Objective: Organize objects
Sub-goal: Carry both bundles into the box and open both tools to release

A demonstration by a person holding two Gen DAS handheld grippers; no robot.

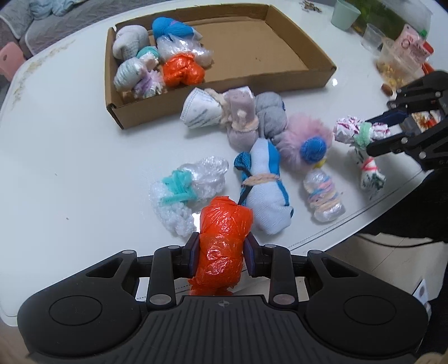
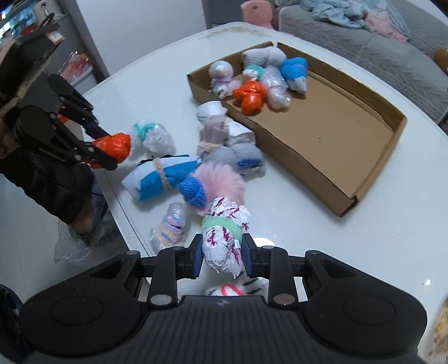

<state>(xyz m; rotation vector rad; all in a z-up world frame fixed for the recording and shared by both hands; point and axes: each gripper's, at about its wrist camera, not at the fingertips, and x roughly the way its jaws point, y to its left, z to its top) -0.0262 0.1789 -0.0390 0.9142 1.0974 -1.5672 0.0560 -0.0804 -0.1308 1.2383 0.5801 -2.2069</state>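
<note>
We pinch an orange bundle [image 1: 222,238] in our left hand-held gripper [image 1: 222,253] and a patterned bundle [image 2: 224,240] in our right hand-held gripper [image 2: 223,254]; the cardboard tray [image 1: 302,81] lies ahead across the tabletop [image 1: 70,173], nearer the left.

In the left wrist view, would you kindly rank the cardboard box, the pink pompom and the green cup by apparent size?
1. Cardboard box, by far the largest.
2. Pink pompom.
3. Green cup, though it sits farthest from the camera and is cropped, so its ranking below the pompom is unsure.
</note>
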